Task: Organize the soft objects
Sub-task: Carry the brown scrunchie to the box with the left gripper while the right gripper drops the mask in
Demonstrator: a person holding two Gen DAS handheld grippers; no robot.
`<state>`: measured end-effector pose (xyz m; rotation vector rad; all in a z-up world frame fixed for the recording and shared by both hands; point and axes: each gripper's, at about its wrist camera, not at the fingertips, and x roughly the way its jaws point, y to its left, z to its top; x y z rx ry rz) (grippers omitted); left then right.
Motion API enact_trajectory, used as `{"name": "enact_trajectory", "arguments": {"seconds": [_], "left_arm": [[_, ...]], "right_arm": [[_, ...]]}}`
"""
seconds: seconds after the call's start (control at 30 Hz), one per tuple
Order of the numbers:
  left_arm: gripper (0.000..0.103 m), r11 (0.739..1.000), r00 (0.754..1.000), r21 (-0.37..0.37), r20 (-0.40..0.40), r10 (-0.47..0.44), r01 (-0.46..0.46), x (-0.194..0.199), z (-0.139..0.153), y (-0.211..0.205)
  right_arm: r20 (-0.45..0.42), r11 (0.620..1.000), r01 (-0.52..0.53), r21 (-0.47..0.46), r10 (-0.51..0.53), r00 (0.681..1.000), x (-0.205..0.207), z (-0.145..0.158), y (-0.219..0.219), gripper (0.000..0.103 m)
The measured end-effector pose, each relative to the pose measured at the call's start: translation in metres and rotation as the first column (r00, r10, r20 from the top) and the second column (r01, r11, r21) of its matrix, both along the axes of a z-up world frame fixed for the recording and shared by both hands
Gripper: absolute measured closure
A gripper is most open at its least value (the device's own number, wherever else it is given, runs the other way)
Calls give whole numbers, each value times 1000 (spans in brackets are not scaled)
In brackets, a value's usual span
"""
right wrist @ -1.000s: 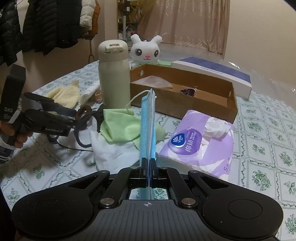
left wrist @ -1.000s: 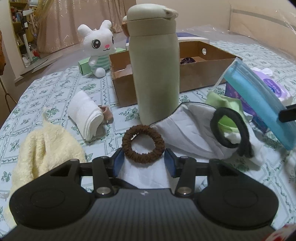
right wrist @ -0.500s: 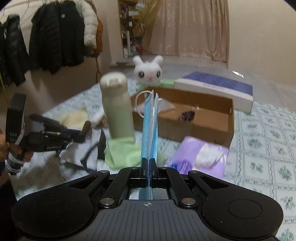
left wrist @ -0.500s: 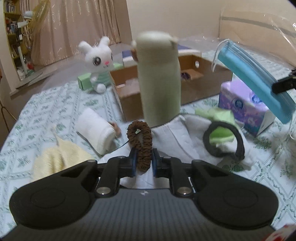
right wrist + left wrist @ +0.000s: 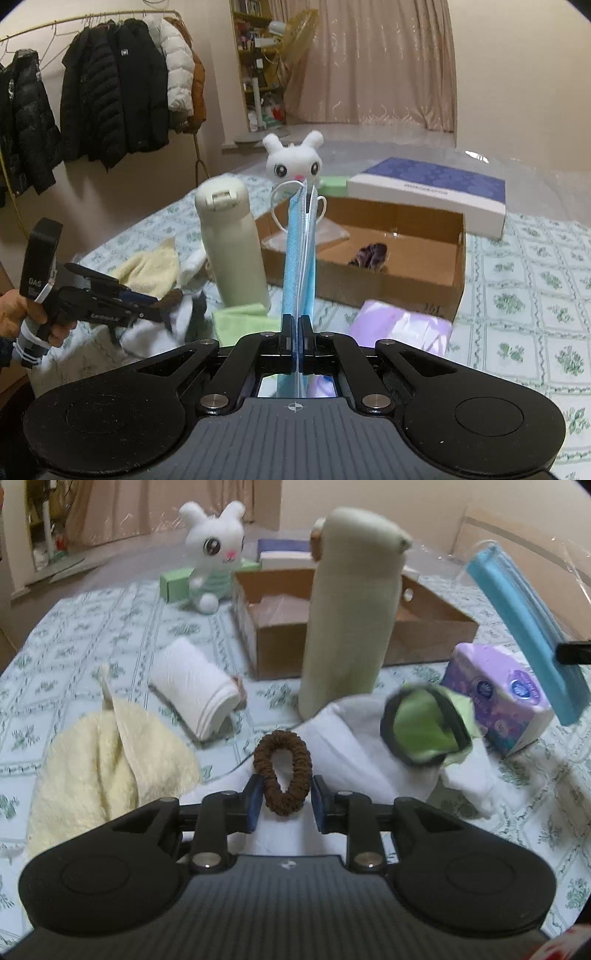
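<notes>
Between the blue pads of my left gripper [image 5: 283,800] hangs a brown scrunchie [image 5: 283,771], squeezed from a ring into an upright oval; the jaws stand partly apart and appear to be pinching its lower half, though blur makes it hard to say how firmly. My right gripper [image 5: 296,325] is clamped tight on the bottom edge of a blue face mask [image 5: 298,258], which stands upright from the fingers with its white ear loops curling at the top, well clear of the table. Beyond the tongs, on the patterned tablecloth [image 5: 92,620], a white cloth [image 5: 343,746] lies crumpled with a black hair band [image 5: 424,727] and a green cloth [image 5: 424,731] on it, a yellow towel [image 5: 107,753] heaped to the left and a rolled white towel [image 5: 195,690] behind. A pale green flask [image 5: 351,609] stands upright between my tongs and the open cardboard box [image 5: 388,258], the likely home for both items; a purple tissue pack [image 5: 498,701] sits just beside the box and a plush rabbit [image 5: 212,554] behind it. Both pieces look near weightless and limp: the scrunchie's stretchy fabric should spring back once let go, so a grip across its band suits it, while the mask is best held by its pleated edge, not by its thin loops.
</notes>
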<state>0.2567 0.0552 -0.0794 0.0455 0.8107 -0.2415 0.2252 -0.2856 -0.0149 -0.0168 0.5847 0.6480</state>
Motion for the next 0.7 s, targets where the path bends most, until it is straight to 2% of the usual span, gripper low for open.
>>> {"name": "enact_trajectory", "arguments": {"seconds": [0.03,0.07,0.1,0.4,0.7], "left_arm": [[80,1000,1000,-4,0,2,-2,0,-1,1],[87,1000,1000,-11,2,0,0,1,-2,2],[88,1000,1000,-12,5,-1,1,1,-2,2],[89,999,990,49,139,-17,11,-2,38,12],[89,994,969,100,241,-59,35,49,77,29]], "right_arm": [[-4,1000,2,-3,-2,1000,0,-2,-1,102],[-7,1000,6,-6,-6,1000,0,-3,-2,102],[-7,1000,10,-7,-10,1000,0,-3,-3,102],[43,1000,-6,-3,6,999,10,16,-10,102],[176,998,-67,-8,68,982,66,53,-10,102]]}}
